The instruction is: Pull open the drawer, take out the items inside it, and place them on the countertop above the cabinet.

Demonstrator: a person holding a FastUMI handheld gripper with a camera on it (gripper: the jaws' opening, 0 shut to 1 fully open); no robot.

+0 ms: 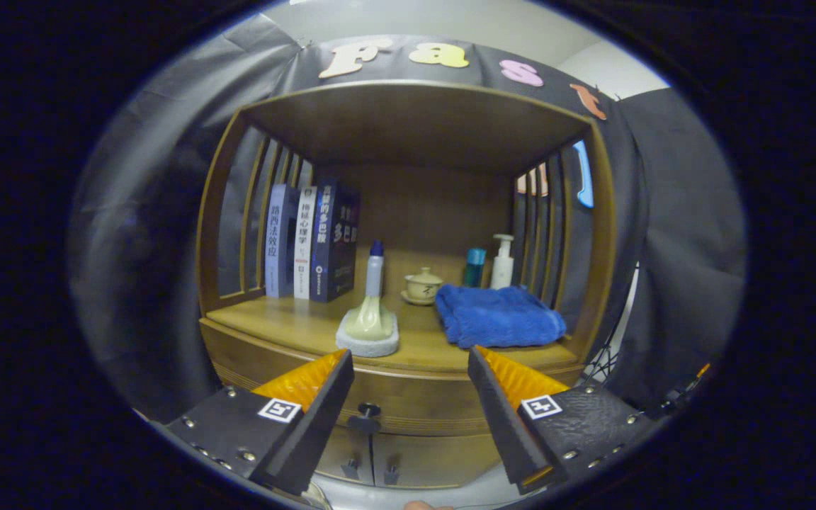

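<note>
Drawer (408, 404) sat shut in the front of the wooden cabinet (238, 354), directly under the countertop (295, 322), its dark round knob (367, 411) showing in the gap between the two fingers. The gripper (408, 368) was spread wide and held nothing, its fingers (323, 397) hanging in front of the drawer face without touching it, one on each side of the knob. Below the drawer were two small doors (415, 460), each with a little dark handle near the middle seam.

On the countertop, close to its front edge and just beyond the left finger, stood a pale vase (371, 319) on a grey sponge-like pad (367, 343); a bottle with a blue cap (375, 269) stood upright just behind it. A folded blue towel (499, 315) lay near the front right corner, beyond the right finger. Behind it, toward the back right corner, stood a teal bottle (475, 267) and a white pump bottle (501, 262), side by side. A small lidded cup on a saucer (421, 286) sat near the back, between the vase and the towel. Four books (312, 241) stood upright along the left side, against the slatted rail. A wooden top (415, 120) roofed the shelf, and black cloth hung behind and around the cabinet.
</note>
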